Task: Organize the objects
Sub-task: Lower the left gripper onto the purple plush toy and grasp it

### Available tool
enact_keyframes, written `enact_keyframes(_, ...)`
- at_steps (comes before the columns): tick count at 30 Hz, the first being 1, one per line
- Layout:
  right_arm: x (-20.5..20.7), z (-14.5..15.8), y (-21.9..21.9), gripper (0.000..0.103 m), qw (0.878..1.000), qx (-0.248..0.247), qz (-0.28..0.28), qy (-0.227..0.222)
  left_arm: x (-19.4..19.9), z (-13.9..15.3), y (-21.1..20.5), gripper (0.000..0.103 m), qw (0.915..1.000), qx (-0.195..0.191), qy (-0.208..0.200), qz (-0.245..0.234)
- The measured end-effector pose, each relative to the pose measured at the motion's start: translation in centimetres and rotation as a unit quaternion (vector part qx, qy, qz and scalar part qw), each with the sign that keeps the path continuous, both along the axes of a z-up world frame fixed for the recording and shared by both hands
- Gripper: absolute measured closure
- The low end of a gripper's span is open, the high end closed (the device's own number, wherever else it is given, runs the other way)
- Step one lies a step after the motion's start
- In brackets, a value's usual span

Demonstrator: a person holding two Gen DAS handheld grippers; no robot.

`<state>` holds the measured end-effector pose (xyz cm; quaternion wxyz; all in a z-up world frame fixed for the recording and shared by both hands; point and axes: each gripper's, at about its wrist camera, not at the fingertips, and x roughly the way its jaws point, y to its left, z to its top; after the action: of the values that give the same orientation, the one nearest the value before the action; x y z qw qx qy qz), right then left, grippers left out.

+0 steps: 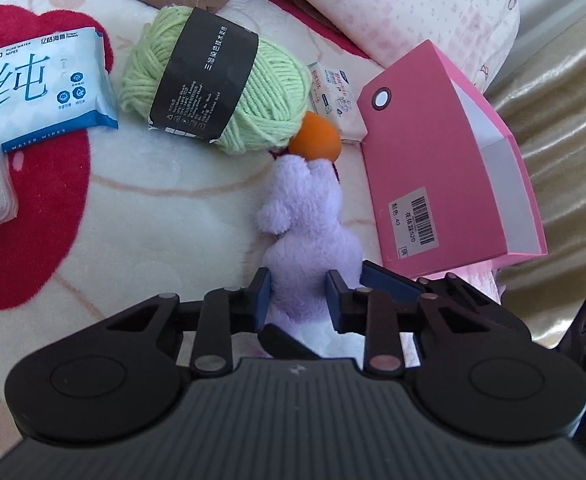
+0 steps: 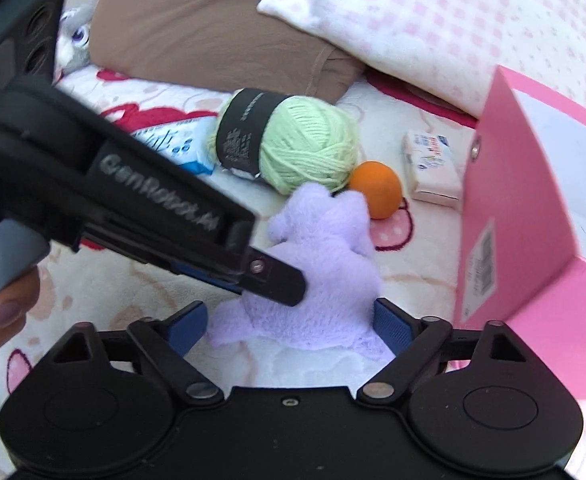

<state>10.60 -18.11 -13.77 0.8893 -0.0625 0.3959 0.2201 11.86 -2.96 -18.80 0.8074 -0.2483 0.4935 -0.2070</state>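
The purple plush toy [image 1: 313, 224] lies on the patterned blanket [image 1: 153, 208] at the centre of the left wrist frame, its head toward the orange ball [image 1: 317, 138] and the green yarn skein [image 1: 213, 80] above it. The left gripper [image 1: 299, 300] has its fingers clamped on the toy's lower body, the pile squeezed between the blue pads. The right gripper [image 2: 289, 324] straddles the same toy lower down with its fingers apart and not pressing. The open pink box [image 1: 449, 168] stands just right of the toy. The likely risks: soft fur may slip out of a shallow pinch on lifting, the two grippers crowd each other and could collide, and a dragged toy could roll the ball away or bump the box.
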Motion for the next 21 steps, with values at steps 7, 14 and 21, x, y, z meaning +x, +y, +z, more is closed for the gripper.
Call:
enact_keyframes(7,-1.2,1.7,-2.5,0.034,0.996,0.081,0.023,0.034,-2.7,0.9,1.5,0.076,0.9989,-0.029,0.006,0.037)
enact_keyframes(14,-1.2,0.3,-1.2,0.022,0.997,0.045,0.045,0.031,-3.3,-1.2,2.7,0.077,0.9970,-0.030,0.032,0.063)
enact_keyframes(21,-0.8,-1.5,-1.7,0.019,0.998,0.035,0.043,0.041,-3.9,-1.5,2.3,0.077,0.9968,-0.036,0.009,0.070)
